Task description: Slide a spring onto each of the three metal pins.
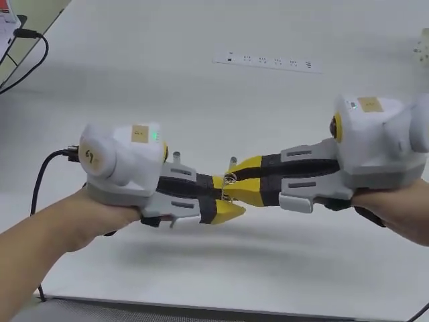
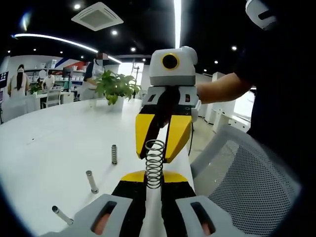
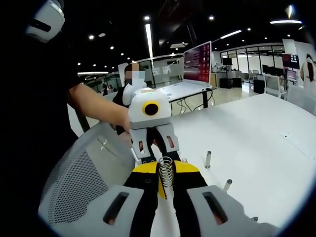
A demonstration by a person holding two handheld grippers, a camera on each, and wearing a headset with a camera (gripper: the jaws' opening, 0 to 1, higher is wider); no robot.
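Closest to the viewer, a left hand and a right hand are each holding a white gripper over a white table, and the two grippers are pointing tip to tip. Between those tips a small metal spring is hanging in the air above the table. Its long axis is running along the line of the two grippers, one end pointing at each.

The right gripper is reaching in from the right of the spring with its yellow-tipped jaws drawn narrow. In the right gripper view most of the spring is lying lengthwise between them, touching both. The left gripper is pointing in from the left of the spring, its jaws narrow too, with the spring's near end sitting at their tips. Whether they are pinching it cannot be told.

Just beyond the spring, three metal pins are standing on the table in a row: a ribbed-looking pin, a smooth middle pin and a smooth end pin.

Well beyond the spring, a white power strip is lying flat on the table. Far to the spring's left, a black cable is curving across the tabletop.
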